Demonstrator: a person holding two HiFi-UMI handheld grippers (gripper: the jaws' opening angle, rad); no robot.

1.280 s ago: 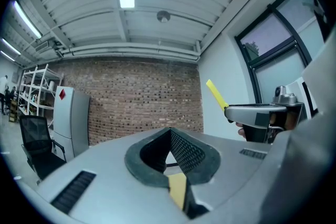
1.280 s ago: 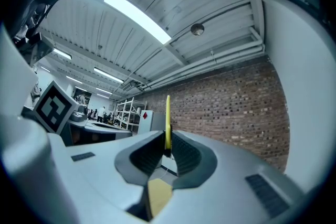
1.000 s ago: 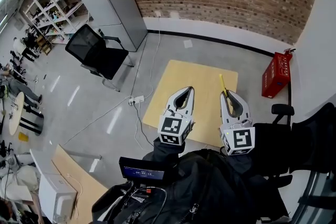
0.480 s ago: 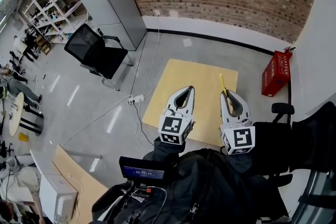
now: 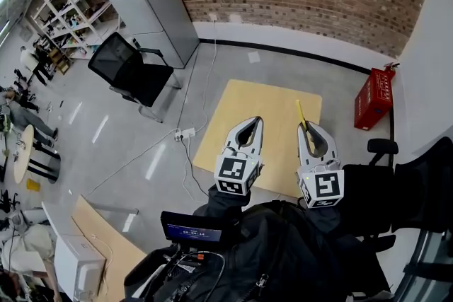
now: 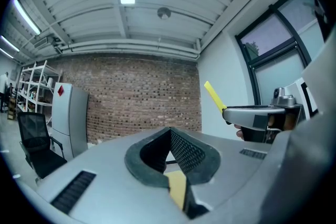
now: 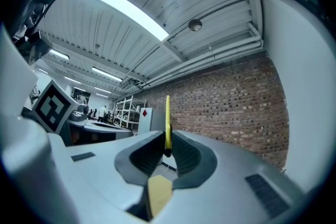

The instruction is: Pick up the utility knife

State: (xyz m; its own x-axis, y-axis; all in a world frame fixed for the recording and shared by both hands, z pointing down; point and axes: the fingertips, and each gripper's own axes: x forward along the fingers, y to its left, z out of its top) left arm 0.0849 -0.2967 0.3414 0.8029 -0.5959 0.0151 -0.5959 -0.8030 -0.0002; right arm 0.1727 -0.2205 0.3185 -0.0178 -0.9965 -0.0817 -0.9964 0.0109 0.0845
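Nothing has really changed over the last second; both tools hang where they were, held up in front of me above the tan board [image 5: 241,109] on the floor; only the head view has drifted a touch. My right gripper [image 5: 307,126] is clenched on the knife [image 5: 300,113], a thin yellow strip; in the right gripper view it stands edge-on between the ribbed pads [image 7: 181,152], pinched near its lower end, with most of its length sticking up past the jaw tips towards the brick wall [image 7: 231,107]. From the left gripper view the same yellow strip [image 6: 213,96] juts out of the right tool at a slant. My left gripper [image 5: 255,121] is closed too, tips meeting with nothing between them. So the knife is off any surface and carried clear in the air; I judge the pick-up done, and the stillness suggests a settled grip rather than a slip; the hold is low, though, so a knock could lever it.
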